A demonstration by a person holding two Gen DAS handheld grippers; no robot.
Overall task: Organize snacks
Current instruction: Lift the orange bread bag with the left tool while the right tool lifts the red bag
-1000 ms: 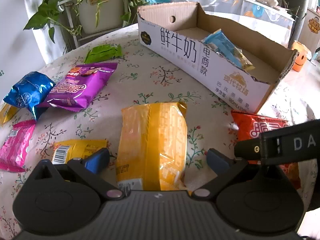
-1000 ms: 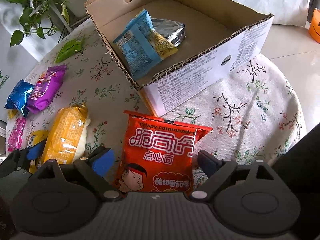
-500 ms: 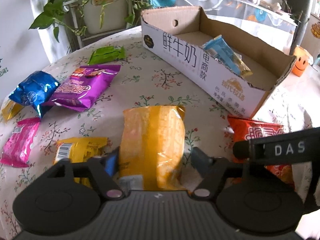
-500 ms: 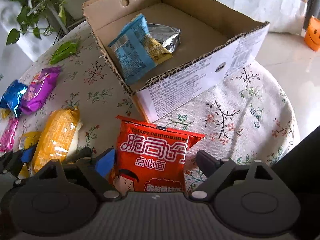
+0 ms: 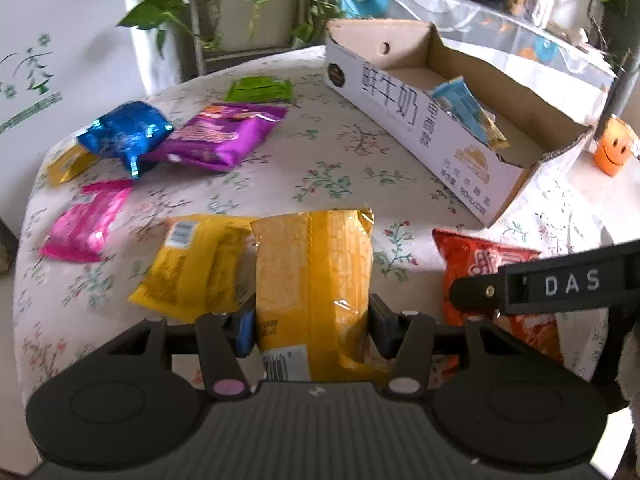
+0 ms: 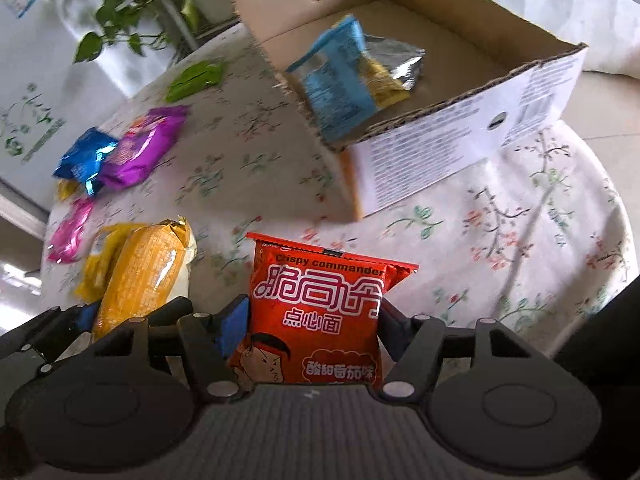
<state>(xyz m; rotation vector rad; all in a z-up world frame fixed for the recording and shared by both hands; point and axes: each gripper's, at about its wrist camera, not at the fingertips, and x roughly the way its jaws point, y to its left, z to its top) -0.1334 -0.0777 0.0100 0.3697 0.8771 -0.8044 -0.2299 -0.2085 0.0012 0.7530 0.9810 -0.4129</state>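
The left gripper jaws pinch a long orange-yellow plastic snack packet; the right gripper jaws pinch a red crinkly noodle-snack packet above the floral-clothed surface.

Ten snack packets, one cardboard box, two hand-held grippers

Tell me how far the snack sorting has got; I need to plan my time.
Early. Done: a blue pack and a silver pack lie in the box. In hand: the left gripper clamps the orange pack, and the right gripper clamps the red pack. Left on the table: green, purple, foil-blue, pink and yellow packs.
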